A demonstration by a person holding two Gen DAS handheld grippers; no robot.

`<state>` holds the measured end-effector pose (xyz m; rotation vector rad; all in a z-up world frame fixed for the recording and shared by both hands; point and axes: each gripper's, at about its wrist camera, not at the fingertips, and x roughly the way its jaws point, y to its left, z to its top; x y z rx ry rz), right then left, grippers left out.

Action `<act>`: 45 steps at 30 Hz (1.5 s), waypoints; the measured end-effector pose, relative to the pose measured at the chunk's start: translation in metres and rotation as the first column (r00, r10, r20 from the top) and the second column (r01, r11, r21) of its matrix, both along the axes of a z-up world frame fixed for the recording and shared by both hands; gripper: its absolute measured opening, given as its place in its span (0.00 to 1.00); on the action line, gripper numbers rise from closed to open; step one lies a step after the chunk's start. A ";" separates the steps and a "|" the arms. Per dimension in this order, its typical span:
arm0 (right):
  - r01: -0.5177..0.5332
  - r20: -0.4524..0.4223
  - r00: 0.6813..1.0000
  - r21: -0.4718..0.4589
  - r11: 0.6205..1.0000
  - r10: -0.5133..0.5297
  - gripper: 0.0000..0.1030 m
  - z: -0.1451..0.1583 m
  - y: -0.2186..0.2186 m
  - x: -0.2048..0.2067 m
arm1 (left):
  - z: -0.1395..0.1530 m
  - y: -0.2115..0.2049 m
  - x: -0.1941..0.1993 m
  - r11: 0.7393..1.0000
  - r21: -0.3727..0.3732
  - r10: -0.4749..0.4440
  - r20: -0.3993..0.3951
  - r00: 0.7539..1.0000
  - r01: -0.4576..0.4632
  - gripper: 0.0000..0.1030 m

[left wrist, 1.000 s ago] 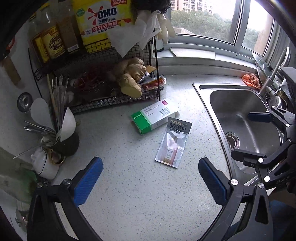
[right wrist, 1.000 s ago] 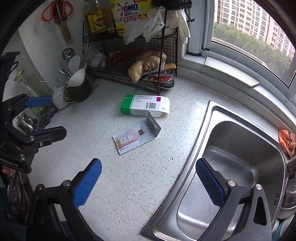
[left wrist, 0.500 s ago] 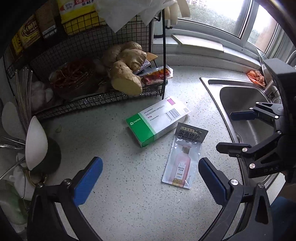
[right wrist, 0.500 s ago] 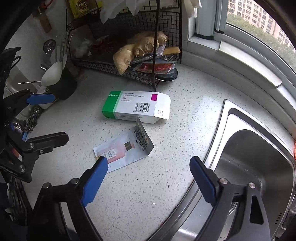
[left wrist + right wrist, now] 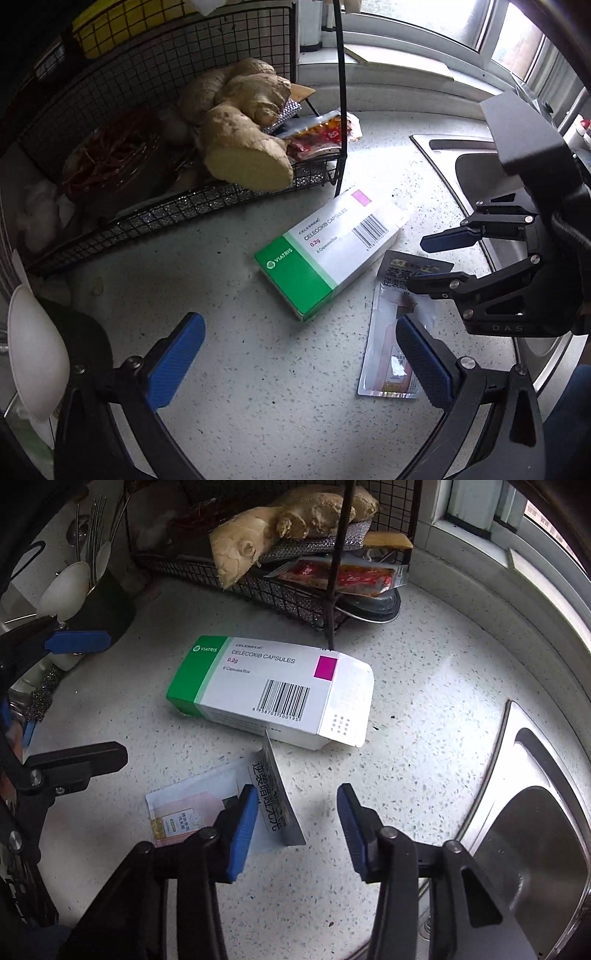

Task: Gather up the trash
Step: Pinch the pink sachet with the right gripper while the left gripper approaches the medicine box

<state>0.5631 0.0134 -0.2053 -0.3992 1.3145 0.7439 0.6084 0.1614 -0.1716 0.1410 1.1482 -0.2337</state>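
Note:
A green and white medicine box lies flat on the speckled counter, also in the right wrist view. A silver sachet lies beside it, its top flap bent upward. My left gripper is open, low over the counter just in front of the box. My right gripper is open, its jaws partly closed in around the sachet's raised flap; the left pad is next to the flap. It shows from the side in the left wrist view.
A black wire rack holding ginger and red packets stands right behind the box. A steel sink lies to the right. A dark utensil cup with white spoons stands at the left.
Both grippers have moved down and forward toward the box and sachet. My right gripper's jaws have narrowed around the sachet's raised flap.

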 end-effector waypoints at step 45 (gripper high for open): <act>0.224 -0.028 0.974 0.044 0.973 -0.223 0.01 0.026 -0.096 -0.022 | -0.068 -0.073 0.062 0.934 -0.026 -0.356 -0.068 0.932 0.356 1.00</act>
